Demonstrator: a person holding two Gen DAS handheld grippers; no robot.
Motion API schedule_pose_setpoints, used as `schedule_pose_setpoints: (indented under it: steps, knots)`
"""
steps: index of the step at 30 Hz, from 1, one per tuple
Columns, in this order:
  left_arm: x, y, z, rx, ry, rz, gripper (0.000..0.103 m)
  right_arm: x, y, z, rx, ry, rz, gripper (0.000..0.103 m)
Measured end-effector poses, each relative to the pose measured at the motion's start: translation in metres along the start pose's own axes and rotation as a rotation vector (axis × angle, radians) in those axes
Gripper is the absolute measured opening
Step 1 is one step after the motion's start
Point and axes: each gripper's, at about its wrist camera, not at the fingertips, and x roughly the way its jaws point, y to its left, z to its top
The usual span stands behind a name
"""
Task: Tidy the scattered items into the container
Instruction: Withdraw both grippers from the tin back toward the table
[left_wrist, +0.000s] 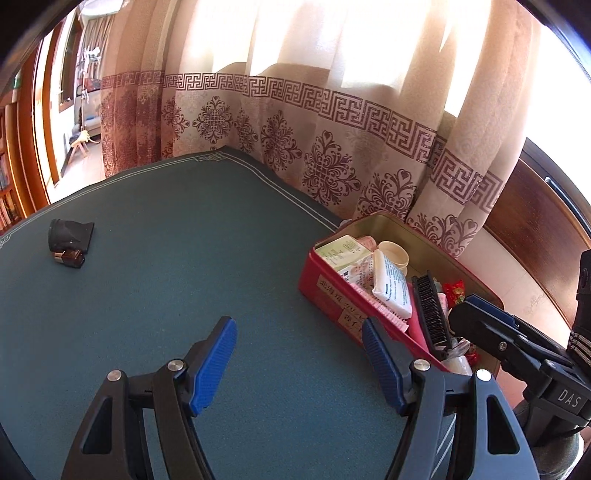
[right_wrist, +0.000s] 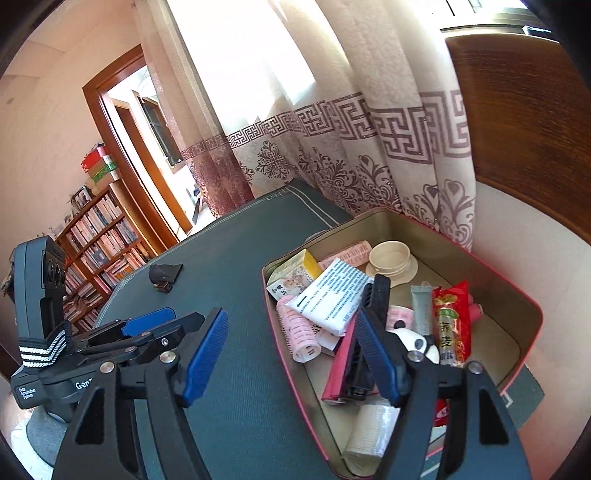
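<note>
A red tin box (left_wrist: 332, 291) stands at the table's right edge, also in the right wrist view (right_wrist: 480, 243). It holds a black brush (left_wrist: 430, 310), a white packet (right_wrist: 328, 299), pink rollers (right_wrist: 299, 332), a cream lid (right_wrist: 391, 258), a red snack pack (right_wrist: 452, 325) and more. A small black object with a dark bottle (left_wrist: 70, 242) lies alone at the far left of the table, and shows in the right wrist view (right_wrist: 164, 275). My left gripper (left_wrist: 299, 362) is open and empty above the cloth. My right gripper (right_wrist: 288, 354) is open and empty over the box's near edge.
The table wears a dark green cloth (left_wrist: 184, 277). A patterned curtain (left_wrist: 332, 147) hangs right behind the table and box. A bookshelf (right_wrist: 99, 240) and a doorway (right_wrist: 147, 147) lie beyond the table's left side. A wooden panel (right_wrist: 524, 129) is at right.
</note>
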Motion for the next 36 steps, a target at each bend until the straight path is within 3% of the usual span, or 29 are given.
schedule_pose_setpoints:
  steps: [11, 22, 36]
  knots:
    - [-0.017, 0.064, -0.006, -0.073, -0.021, 0.066, 0.072, 0.035, 0.047, -0.014, -0.087, 0.096, 0.037, 0.078]
    - [-0.026, 0.145, 0.001, -0.163, -0.035, 0.187, 0.072, 0.068, 0.077, -0.019, -0.134, 0.177, 0.073, 0.078]
    - [0.0, 0.238, 0.022, -0.21, 0.013, 0.31, 0.072, 0.11, 0.11, -0.005, -0.17, 0.219, 0.11, 0.079]
